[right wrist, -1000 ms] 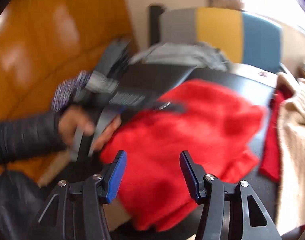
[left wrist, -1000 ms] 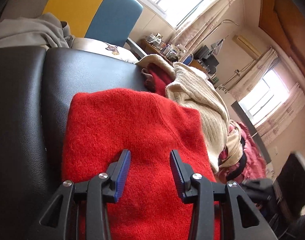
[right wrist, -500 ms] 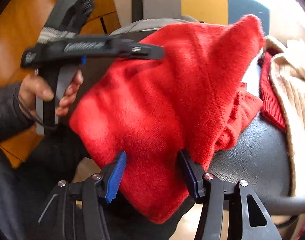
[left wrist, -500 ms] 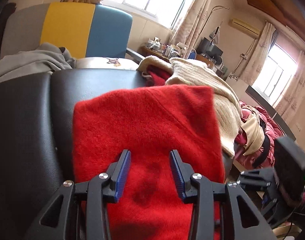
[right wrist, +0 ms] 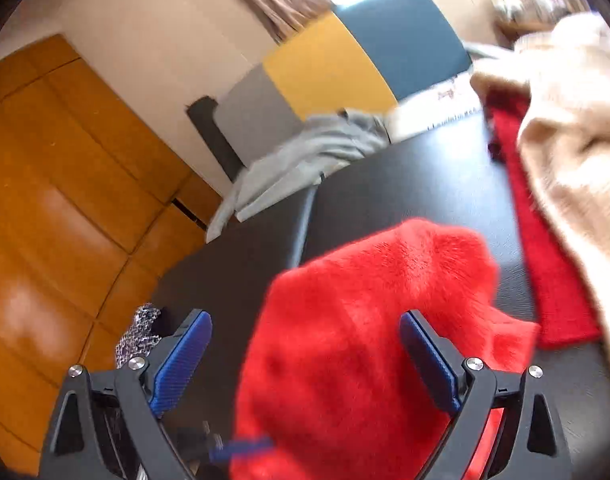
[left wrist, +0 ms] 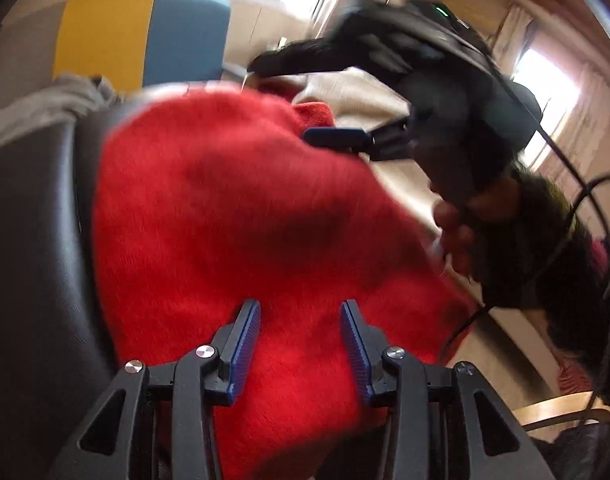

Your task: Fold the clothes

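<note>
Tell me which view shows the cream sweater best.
Right wrist. The cream sweater fills its right edge, lying over a darker red knit, though blurred. In the left wrist view only strips of it show behind the right gripper.

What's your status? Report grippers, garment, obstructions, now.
Left gripper open, red sweater between the jaws. Right gripper open wide over the same sweater. Sweater bunched on black cushion. Cream knit piled alongside, crowding the fold space.
</note>
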{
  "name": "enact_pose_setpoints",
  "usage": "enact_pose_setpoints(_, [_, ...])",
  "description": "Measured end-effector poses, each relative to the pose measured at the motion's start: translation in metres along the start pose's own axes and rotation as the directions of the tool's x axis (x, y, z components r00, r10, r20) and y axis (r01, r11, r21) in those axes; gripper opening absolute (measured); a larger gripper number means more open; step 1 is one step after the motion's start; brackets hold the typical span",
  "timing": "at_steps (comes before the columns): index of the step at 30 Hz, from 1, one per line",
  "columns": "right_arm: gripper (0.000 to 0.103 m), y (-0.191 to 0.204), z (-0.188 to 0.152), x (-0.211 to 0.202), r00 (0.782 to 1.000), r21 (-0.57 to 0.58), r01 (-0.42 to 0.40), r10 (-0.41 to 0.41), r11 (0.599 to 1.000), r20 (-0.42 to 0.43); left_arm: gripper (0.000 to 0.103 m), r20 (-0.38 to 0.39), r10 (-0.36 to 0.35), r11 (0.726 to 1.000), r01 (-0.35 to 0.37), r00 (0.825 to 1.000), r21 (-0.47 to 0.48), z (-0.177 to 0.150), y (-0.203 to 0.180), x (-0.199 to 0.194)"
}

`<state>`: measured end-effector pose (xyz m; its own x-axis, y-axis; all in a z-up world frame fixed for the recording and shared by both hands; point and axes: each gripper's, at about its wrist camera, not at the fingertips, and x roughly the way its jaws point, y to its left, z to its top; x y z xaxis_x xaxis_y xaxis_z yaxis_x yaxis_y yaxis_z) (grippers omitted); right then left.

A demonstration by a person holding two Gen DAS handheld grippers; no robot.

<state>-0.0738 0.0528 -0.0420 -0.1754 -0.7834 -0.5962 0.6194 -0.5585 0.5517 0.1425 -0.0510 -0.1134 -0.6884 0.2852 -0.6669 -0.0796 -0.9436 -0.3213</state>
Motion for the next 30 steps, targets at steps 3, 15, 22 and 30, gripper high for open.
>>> enact_pose_setpoints(3, [0.097, -0.024, -0.016, 0.035, 0.991, -0.074, 0.129, -0.131, 0.989, -0.020, 0.042, -0.001, -0.002, 0.999, 0.002, 1.000, -0.032, -0.003, 0.003, 0.007])
enact_pose_setpoints(15, [0.102, -0.017, -0.015, 0.045, 0.992, -0.134, 0.122, -0.119, 0.983, 0.030, 0.043, 0.010, 0.112, 0.994, -0.112, 0.994, -0.009, 0.008, -0.014, -0.014])
enact_pose_setpoints(22, [0.103, -0.002, 0.000, -0.008, 0.994, -0.113, -0.001, 0.013, 0.994, 0.108, 0.063, 0.117, 0.130, 0.967, -0.099, 0.985, -0.235, 0.003, 0.046, -0.069])
enact_pose_setpoints(30, [0.103, -0.063, -0.044, -0.037, 0.994, 0.123, -0.096, 0.102, 0.988, -0.043, 0.064, 0.135, -0.131, 0.863, 0.180, 0.982, -0.473, -0.007, 0.125, -0.044])
